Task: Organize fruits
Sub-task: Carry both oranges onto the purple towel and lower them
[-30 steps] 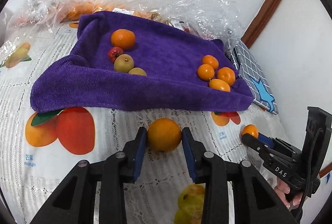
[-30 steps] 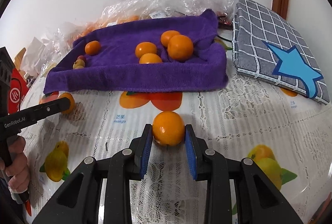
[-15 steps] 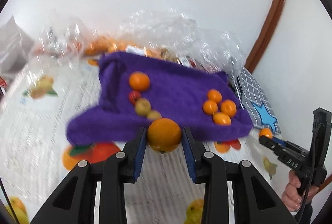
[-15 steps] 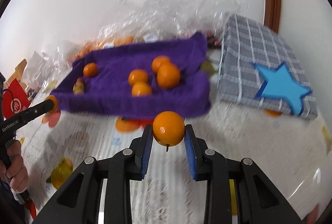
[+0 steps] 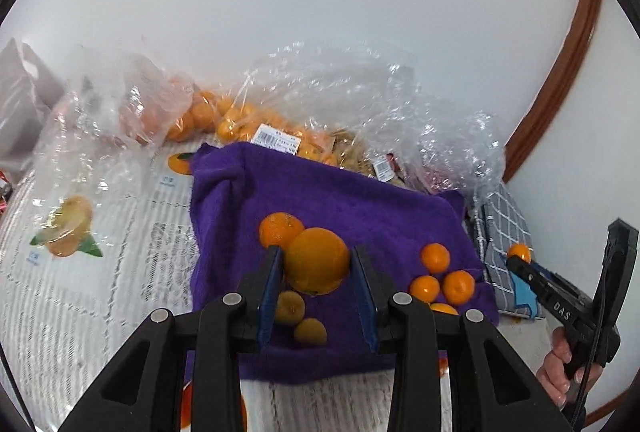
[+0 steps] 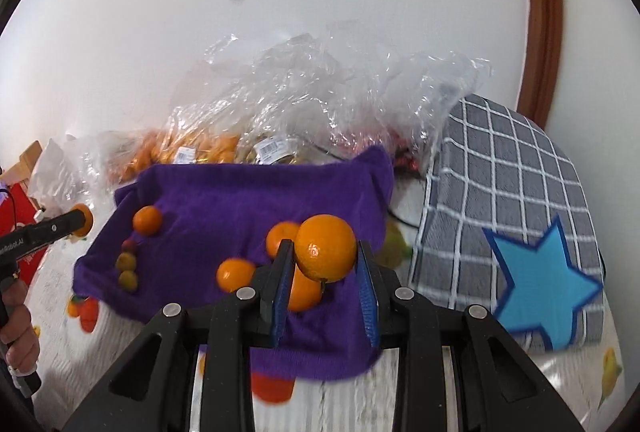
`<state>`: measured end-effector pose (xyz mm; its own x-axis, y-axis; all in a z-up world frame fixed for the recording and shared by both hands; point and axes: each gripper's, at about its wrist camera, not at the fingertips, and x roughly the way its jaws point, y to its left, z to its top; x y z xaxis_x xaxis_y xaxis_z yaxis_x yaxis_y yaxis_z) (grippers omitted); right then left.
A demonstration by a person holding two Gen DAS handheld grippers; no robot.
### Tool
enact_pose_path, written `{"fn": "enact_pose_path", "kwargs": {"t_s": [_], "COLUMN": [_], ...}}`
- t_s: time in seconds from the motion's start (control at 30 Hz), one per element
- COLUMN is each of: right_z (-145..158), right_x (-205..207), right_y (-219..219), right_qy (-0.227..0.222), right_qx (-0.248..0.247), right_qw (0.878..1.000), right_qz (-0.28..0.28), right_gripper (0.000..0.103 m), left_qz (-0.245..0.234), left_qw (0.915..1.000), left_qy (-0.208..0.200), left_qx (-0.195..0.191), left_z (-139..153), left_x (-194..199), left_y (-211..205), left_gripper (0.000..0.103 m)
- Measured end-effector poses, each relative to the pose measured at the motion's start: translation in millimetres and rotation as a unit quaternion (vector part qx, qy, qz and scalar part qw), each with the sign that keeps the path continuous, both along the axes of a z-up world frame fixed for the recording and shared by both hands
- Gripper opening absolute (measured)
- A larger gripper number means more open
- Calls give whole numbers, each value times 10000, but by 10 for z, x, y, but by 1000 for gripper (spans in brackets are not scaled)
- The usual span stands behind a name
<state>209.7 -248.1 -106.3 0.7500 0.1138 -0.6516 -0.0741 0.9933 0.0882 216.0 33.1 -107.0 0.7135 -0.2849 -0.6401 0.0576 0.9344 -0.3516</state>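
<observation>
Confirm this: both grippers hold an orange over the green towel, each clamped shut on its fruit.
Wrong colour only. The towel is purple, as both wrist views show. The left gripper and right gripper are each shut on an orange above it.

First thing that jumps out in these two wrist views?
Each gripper clamps an orange over the purple towel: the left gripper beside a lone orange, the right gripper above the orange cluster. Crinkled plastic bags of fruit pile up behind.
</observation>
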Motion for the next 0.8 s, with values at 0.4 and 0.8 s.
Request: {"fn": "enact_pose_path", "kwargs": {"t_s": [0.4, 0.8], "right_z": [-452, -602], "right_x": [618, 712], "right_y": [78, 81], "right_qy": [529, 635], "right_qx": [-54, -69], "right_qw": [9985, 9979], "right_qz": [138, 137], "right_gripper": [31, 30], "left_qz": [-210, -328], "left_qw": [9982, 9967], "left_qy": [515, 703], "left_qx": [217, 254], "left_z": [-394, -541], "left_x": [410, 458], "left_y": [-248, -301], "left_gripper": [33, 33]}}
